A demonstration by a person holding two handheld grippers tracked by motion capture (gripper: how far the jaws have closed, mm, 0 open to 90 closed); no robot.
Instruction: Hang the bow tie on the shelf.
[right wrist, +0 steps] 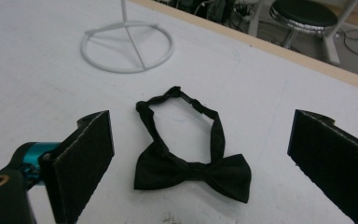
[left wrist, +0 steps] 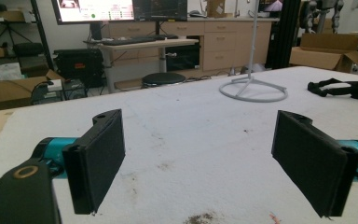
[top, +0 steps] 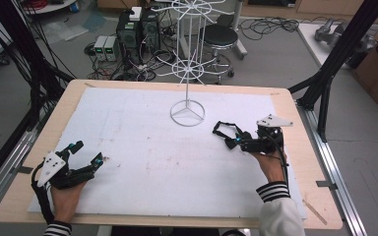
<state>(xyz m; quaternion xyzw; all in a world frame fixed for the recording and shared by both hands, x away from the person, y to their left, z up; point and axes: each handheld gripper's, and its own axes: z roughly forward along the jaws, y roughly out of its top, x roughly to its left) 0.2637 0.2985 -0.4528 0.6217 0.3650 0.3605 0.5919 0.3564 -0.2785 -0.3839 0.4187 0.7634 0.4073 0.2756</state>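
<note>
The black bow tie [right wrist: 193, 170] lies flat on the white sheet [top: 142, 147] that covers the table [top: 302, 162], on the right side, its strap looped out toward the ring base of the white wire stand [top: 187, 113]. The stand's base sits near the far middle of the sheet, close to the strap but apart from it. The middle and left of the sheet are bare, apart from a few faint stains.

The right gripper [right wrist: 200, 163] hovers low over the bow tie, its fingers spread wide with the bow between them, neither pad touching it. The hand behind it rests near the table's right edge.

The left gripper [top: 86, 155] sits near the front left corner, angled toward the centre, fingers wide apart and holding nothing, well away from the bow tie.
</note>
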